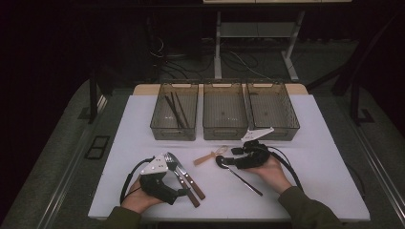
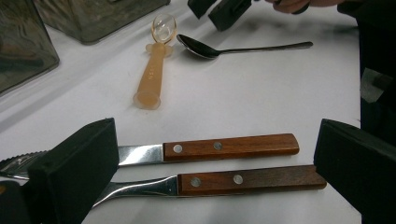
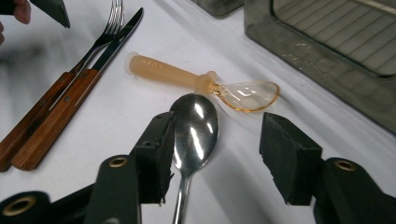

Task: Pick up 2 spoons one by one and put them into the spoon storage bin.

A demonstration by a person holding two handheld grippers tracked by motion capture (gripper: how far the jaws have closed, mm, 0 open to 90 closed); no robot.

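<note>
A metal spoon [image 1: 241, 179] lies on the white table [image 1: 325, 181]. My right gripper [image 1: 228, 157] is low over its bowl. In the right gripper view the spoon [image 3: 196, 130] lies between the jaws of the right gripper [image 3: 219, 135], close against one pad and well apart from the other, so it is open. An amber plastic spoon [image 3: 187, 77] rests just beyond. My left gripper [image 1: 177, 187] stands open on the table. Its jaws [image 2: 217, 140] straddle the wooden handles of a knife [image 2: 229, 145] and a fork [image 2: 247, 179] that lie side by side.
Three clear bins stand in a row at the back: left [image 1: 157, 128], middle [image 1: 224, 132], right [image 1: 289, 128]. The left bin holds dark chopsticks [image 1: 175, 110]. Black cables trail from both grippers toward the front edge of the table.
</note>
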